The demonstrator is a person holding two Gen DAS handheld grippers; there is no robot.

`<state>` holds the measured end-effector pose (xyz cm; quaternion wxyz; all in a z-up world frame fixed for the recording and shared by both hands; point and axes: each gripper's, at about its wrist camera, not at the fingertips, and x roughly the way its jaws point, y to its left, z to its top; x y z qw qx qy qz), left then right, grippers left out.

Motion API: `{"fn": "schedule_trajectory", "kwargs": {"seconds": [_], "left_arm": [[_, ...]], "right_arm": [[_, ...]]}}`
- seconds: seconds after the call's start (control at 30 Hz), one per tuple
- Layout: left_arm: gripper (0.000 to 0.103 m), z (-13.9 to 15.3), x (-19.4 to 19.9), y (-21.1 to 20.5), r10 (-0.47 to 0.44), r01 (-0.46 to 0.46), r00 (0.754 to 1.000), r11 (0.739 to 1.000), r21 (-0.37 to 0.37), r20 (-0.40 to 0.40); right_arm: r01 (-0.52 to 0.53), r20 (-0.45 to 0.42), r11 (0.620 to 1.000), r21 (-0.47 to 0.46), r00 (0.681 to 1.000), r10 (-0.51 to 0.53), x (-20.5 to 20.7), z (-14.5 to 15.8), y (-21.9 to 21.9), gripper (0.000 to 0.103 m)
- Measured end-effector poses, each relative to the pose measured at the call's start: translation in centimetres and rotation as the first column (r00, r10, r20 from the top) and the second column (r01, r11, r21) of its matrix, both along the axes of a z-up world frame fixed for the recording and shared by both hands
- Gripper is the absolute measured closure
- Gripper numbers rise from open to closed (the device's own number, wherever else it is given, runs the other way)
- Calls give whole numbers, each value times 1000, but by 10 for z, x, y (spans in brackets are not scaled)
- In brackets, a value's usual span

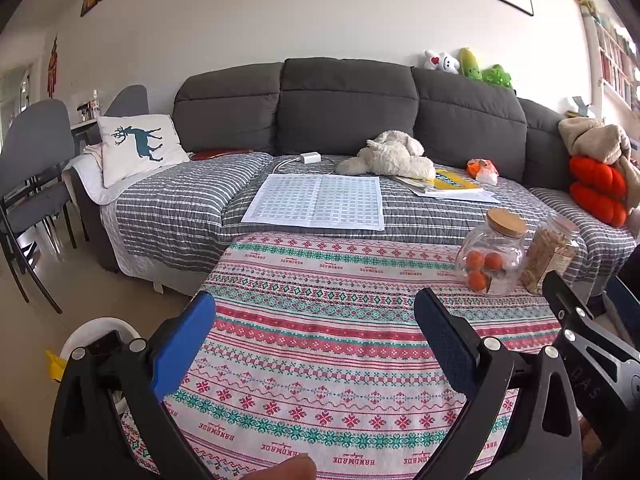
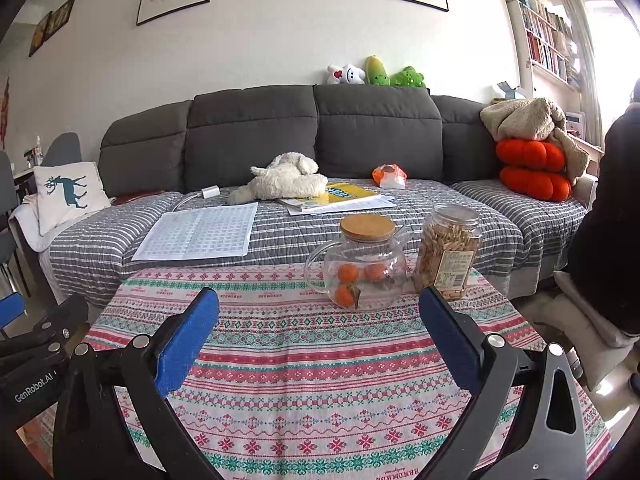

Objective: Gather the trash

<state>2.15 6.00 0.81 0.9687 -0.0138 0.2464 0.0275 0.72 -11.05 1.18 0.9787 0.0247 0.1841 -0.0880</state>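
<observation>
Lower left of the left wrist view, a white bin [image 1: 96, 330] sits on the floor beside the table [image 1: 320, 360]. The left gripper [image 1: 314, 320] hangs over the patterned cloth, jaws spread wide, nothing between them. The right gripper [image 2: 319, 316] is likewise wide open and empty. The likely trash, a crumpled orange-and-white wrapper [image 2: 389, 175], lies on the sofa [image 2: 360, 216], past the glass teapot [image 2: 360, 264] and snack jar [image 2: 448, 252]. In the right view it sits upper centre, slightly right of the jaw line; in the left view [image 1: 482, 170] it's far right. So the right gripper looks nearer, reaching straight ahead over the jars.
</observation>
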Motion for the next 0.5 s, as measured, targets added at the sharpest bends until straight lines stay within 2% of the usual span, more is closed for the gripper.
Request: {"fn": "schedule_trajectory", "kwargs": {"seconds": [0.5], "left_arm": [[7,-1,0,2,5,-5,1000,1000,-6,-5]], "right_arm": [[-2,-2,1000,3,1000,2,-1,0,1,7]]}}
